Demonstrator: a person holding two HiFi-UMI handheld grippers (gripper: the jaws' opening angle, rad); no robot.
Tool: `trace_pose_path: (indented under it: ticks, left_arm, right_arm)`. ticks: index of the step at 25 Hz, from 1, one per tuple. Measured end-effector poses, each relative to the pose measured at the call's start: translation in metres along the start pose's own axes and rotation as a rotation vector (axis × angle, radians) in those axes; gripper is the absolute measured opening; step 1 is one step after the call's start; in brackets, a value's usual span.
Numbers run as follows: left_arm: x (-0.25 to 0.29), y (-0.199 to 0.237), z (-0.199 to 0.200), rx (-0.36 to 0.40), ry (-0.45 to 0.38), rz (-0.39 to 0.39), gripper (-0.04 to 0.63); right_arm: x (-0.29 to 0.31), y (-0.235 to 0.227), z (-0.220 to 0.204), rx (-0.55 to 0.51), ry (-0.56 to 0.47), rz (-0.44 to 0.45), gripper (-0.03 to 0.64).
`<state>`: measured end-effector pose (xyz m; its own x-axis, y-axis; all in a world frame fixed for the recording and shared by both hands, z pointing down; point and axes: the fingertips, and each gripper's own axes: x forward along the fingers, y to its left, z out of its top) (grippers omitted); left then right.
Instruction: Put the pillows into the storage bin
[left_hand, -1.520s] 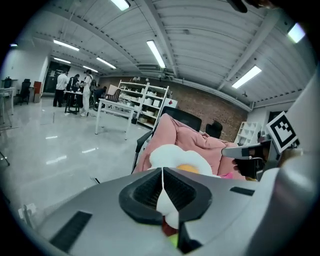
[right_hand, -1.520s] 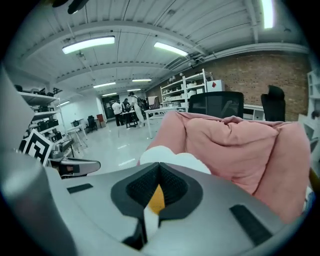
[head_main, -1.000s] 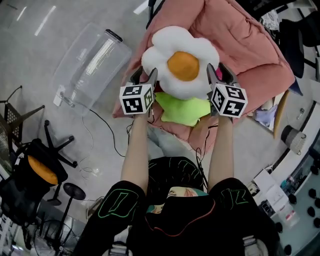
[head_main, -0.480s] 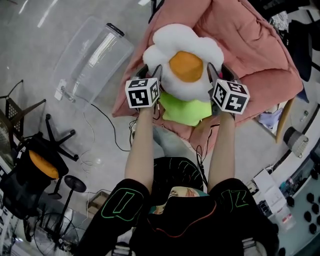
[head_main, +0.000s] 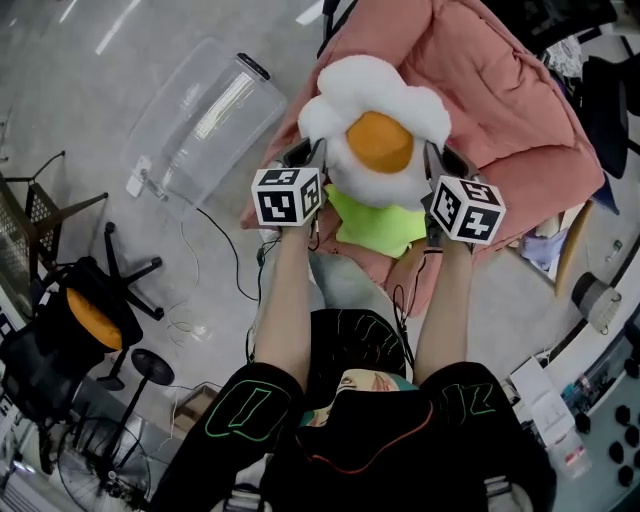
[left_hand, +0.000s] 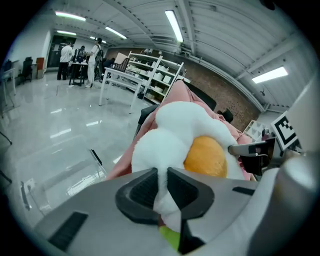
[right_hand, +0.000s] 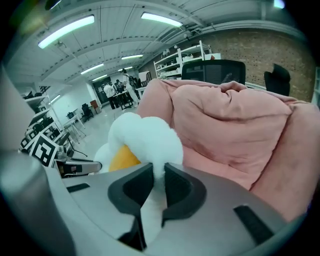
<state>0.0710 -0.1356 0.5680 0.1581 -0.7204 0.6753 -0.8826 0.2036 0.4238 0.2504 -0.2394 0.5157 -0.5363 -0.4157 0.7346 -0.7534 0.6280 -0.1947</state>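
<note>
Progress: early. No pillow is in the storage bin (head_main: 205, 120) yet. It lies on its side on the floor (head_main: 60, 100), looks empty thru the clear wall, and is well apart from the pillows, off to the person's left. 2 pillows in sight, both left to do. The 1st, the fried-egg pillow (head_main: 375, 125), is gripped but not carried over. It's at the front edge of the pink comforter (head_main: 500, 90), partly over the lime-green pillow (head_main: 380, 225), which nothing holds.

Grip: L gripper (left_hand: 162, 177) fingers have just been closing & now pinch a fold of the egg's white rim, w/ a narrow gap and plush squeezed btw them. R gripper (right_hand: 159, 175) does the same on the opposite rim: just closed down, white plush bunched btw its fingers. So a 2-point hold, 1 each side of the yolk.

Left to do, my read: lift the egg pillow clear, swing it across to the bin, push it in, then go back for the green 1. The bin end w/ the black latch points toward the comforter, prob. the mouth.

Materials/shapes:
- Egg pillow: fluffy white plush, lobed cloud-like outline, domed orange yolk. It gives easily under the fingers.
- Green pillow: smoother fabric, flatter, pointed corners showing, full shape hidden.
- Comforter: puffy, creased, matte.
- Bin: rigid transparent plastic, rounded corners, glossy.
- Floor: polished, mirrors the ceiling lights.
</note>
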Motion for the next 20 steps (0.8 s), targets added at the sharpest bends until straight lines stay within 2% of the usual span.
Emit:
trace_pose_path:
  ticks: [5,9,11,15,20]
  left_arm:
    - [-0.024,0.013,0.015,0.044,-0.03,0.019,0.048]
    - [-0.027,0.048,0.032,0.026,-0.077,0.043,0.051]
    - [-0.037,0.062,0.043,0.03,-0.097,0.033,0.051]
    - [-0.078,0.105,0.049,-0.004,-0.129,0.034,0.05]
    - [-0.122,0.189,0.053,-0.07,-0.145,0.099,0.051]
  right_arm:
    - [0.0,0.021,0.004,0.041,-0.027,0.029,0.054]
    - [0.034,0.043,0.021,0.037,-0.02,0.093,0.054]
    - [0.036,0.06,0.03,0.039,-0.032,0.088,0.054]
    - [0.042,0.12,0.045,-0.006,-0.025,0.096,0.055]
    - [0.085,0.209,0.059,-0.066,0.021,0.155,0.057]
